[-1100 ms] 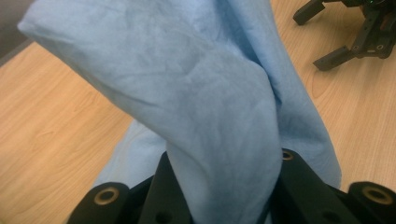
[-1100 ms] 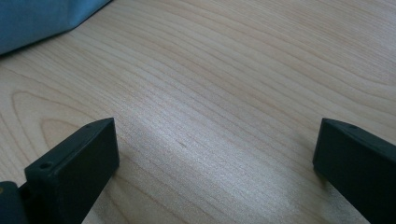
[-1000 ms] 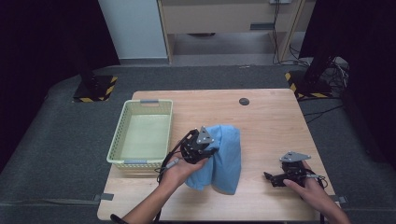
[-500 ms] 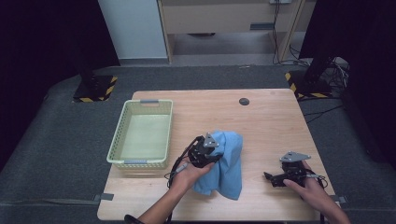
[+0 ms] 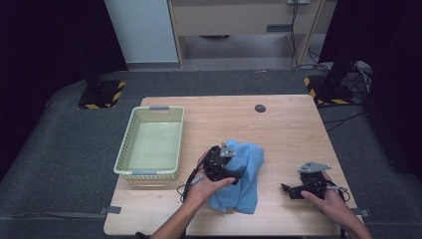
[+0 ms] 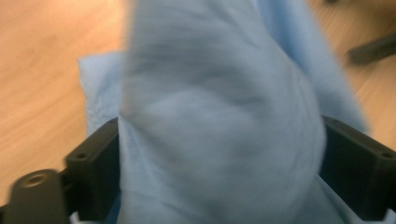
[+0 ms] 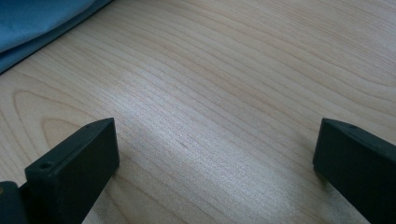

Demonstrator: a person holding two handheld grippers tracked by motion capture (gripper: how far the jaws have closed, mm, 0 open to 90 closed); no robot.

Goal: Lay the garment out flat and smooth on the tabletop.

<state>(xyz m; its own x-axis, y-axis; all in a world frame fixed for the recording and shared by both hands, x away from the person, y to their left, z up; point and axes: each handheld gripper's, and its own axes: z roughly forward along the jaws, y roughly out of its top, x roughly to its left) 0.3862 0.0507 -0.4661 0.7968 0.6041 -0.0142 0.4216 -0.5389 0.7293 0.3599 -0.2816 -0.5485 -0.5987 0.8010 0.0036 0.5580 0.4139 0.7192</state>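
While the high view gives the overall layout, we note the blue cloth (image 5: 242, 174) lying crumpled on the wooden table (image 5: 293, 129), just right of the green basket (image 5: 149, 144), which holds nothing. The left gripper (image 5: 234, 167) rests on the cloth's left edge, and the right gripper (image 5: 293, 189) lies on bare wood well apart to the right. We judge the work, whether folding or putting the cloth away, to be at an early stage: the cloth is neither flat nor in the basket.

Turning to the left gripper view, we find the cloth (image 6: 219, 116) bunched between the jaws, which stand wide at either side. They have just been opening, and we judge the pads no longer press on the fabric; the picture is blurred, so we cannot confirm full release.

From the right gripper view, we record jaws spread wide with nothing between them, above bare wood, a corner of the cloth (image 7: 42, 23) at upper left.

Against the earlier frame, the left hand and cloth have shifted right, farther from the basket. The right hand has not moved.
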